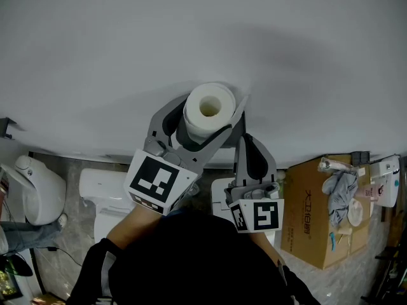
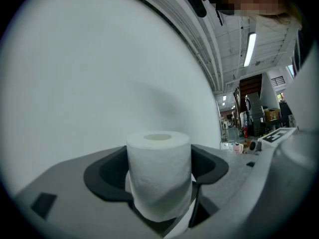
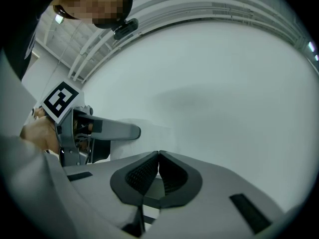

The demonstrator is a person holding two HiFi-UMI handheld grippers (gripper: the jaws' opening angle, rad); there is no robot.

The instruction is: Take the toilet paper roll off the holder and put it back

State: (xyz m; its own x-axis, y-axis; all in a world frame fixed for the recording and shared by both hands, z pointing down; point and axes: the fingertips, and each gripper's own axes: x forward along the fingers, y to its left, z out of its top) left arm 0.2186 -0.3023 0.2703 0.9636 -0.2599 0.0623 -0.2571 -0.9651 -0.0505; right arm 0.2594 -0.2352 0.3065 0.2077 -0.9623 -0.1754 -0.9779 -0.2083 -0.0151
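While its dark pads press on either side, the left gripper [image 2: 158, 172] clamps the toilet paper roll [image 1: 208, 108], which stands on end between the jaws with its cardboard core facing up. The roll is held in the air close in front of the plain white wall [image 1: 95, 56]. Just to its right, the right gripper [image 3: 158, 176] has its jaws closed together with nothing between them, and it also points at the wall. Below, on the floor, a white toilet [image 1: 105, 196] sits at the left, and an open cardboard box [image 1: 311, 215] with cloths and small items on top sits at the right.
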